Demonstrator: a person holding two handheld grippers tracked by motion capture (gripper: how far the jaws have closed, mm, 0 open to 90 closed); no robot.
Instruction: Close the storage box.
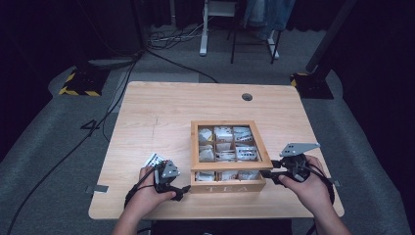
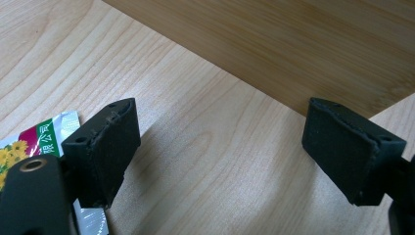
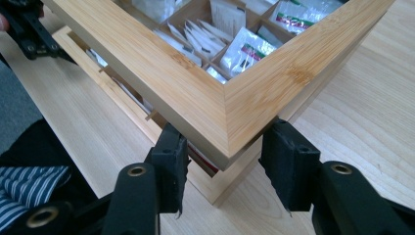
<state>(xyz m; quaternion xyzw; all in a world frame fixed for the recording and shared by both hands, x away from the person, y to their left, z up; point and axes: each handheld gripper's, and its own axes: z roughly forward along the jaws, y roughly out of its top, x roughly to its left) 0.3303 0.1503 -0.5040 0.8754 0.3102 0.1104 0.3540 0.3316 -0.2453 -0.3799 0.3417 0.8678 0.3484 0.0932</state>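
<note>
Right gripper (image 3: 222, 169) straddles the tea box lid (image 3: 230, 105) corner, not clamping (lid could drop); left gripper (image 2: 220, 152) gapes empty beside a sachet (image 2: 44, 134) on the counter (image 2: 205, 142).

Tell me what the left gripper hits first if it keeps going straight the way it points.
Most likely the side wall of the wooden tea box: the left gripper, jaws open with bare table between them, faces it just ahead, though depth is uncertain.
</note>
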